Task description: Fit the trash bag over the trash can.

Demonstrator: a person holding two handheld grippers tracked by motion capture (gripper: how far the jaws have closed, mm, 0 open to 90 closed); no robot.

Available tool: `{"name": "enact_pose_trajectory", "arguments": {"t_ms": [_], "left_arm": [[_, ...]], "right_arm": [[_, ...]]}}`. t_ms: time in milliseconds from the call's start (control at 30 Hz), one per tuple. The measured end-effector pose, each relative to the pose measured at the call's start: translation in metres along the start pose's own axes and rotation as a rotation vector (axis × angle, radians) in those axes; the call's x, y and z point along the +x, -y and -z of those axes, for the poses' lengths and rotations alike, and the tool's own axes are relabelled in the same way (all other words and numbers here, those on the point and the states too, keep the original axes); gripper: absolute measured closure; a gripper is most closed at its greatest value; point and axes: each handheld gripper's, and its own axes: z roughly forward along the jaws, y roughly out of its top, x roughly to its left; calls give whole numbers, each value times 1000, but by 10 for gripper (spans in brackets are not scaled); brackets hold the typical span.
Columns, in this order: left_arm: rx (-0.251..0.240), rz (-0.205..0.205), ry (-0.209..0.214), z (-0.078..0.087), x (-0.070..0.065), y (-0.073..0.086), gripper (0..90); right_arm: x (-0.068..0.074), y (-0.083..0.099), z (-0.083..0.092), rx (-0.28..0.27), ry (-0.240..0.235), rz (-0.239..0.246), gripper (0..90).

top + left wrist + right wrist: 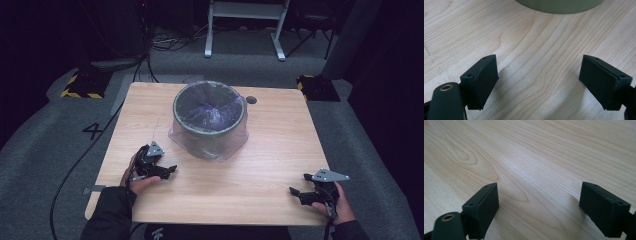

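Observation:
A grey-green bin (209, 116) lined with a clear plastic bag (235, 142) stands at the back middle of the wooden table (260, 165); the bag's loose edge hangs outside, down to the tabletop. My left gripper (171, 170) rests low near the table's front left, just short of the bin, jaws wide apart with nothing between them. In the left gripper view the bin's base (559, 6) sits at the top, beyond the open left gripper (539, 80). My right gripper (300, 184) is at the front right edge, open and empty; in the right gripper view, bare wood lies between its fingers (486, 205).
A small round grommet hole (251, 100) sits in the tabletop behind the bin. The table's front edge lies close under both hands. Cables (90, 150) run across the grey floor at the left, and a white frame (245, 25) stands behind the table.

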Motion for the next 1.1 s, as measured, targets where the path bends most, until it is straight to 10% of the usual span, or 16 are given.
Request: {"name": "enact_pose_trajectory", "arguments": {"t_ms": [1100], "left_arm": [[1,-1,11,-1,0,-1,141]], "right_arm": [[-2,-2,-2,4,2,-4,138]]}}
